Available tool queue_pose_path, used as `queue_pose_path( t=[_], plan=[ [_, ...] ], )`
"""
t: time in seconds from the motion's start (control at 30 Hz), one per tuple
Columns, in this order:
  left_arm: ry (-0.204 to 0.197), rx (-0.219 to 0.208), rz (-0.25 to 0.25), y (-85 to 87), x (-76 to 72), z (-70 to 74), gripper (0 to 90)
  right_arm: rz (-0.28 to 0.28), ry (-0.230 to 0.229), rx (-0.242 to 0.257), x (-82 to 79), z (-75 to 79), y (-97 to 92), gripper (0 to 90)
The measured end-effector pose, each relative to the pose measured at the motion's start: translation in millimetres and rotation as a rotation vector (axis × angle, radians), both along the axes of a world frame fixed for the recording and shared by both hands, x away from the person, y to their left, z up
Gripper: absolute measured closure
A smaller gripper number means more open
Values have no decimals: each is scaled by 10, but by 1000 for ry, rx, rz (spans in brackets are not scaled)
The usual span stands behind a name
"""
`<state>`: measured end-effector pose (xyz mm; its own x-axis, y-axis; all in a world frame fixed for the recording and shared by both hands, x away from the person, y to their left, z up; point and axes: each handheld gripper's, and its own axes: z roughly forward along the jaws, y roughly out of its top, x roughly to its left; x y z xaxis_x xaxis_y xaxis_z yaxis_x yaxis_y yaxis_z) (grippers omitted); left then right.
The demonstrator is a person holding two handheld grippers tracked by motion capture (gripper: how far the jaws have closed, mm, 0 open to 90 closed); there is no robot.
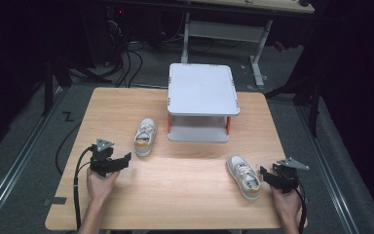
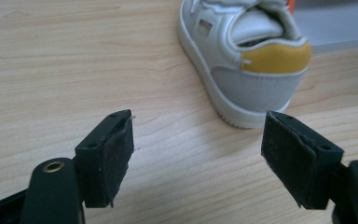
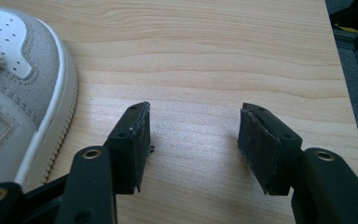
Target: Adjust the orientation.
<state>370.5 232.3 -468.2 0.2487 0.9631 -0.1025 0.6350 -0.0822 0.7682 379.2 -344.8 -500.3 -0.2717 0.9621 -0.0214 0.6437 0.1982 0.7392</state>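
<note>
Wooden table (image 1: 185, 185) bears two shoes — left tool (image 1: 126, 160) and right tool (image 1: 263, 173) both released, nothing between their jaws.

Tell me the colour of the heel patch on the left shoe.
Mustard yellow heel patch, clearest in the left gripper view.

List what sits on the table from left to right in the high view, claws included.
Left claw → left shoe → white two-tier stand → right shoe → right claw.

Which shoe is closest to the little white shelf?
The white sneaker with the yellow heel patch, just left of the white two-level shelf; the other white sneaker lies by the right gripper.
</note>
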Motion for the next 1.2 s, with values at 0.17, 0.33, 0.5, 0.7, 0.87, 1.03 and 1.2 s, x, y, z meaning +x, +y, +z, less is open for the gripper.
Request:
queue_pose_path(
  t=[0.17,0.33,0.5,0.7,0.87,1.03,1.2],
  plan=[
    [-12,-21,-26,-56,75,124,279,2,1,1,0,0,1,431],
    [-10,-26,-31,-146,204,221,323,2,3,1,-1,0,4,427],
    [3,10,-33,-221,368,280,374,3,2,0,0,0,3,427],
    [14,17,-38,-250,541,308,409,4,2,1,0,0,4,425],
    [51,43,-33,-285,688,266,441,3,3,2,-1,0,4,425],
    [80,46,-35,-305,775,170,505,3,3,1,-1,0,4,424],
    [80,25,-59,-324,807,125,612,5,2,1,0,0,4,424]
  ],
)
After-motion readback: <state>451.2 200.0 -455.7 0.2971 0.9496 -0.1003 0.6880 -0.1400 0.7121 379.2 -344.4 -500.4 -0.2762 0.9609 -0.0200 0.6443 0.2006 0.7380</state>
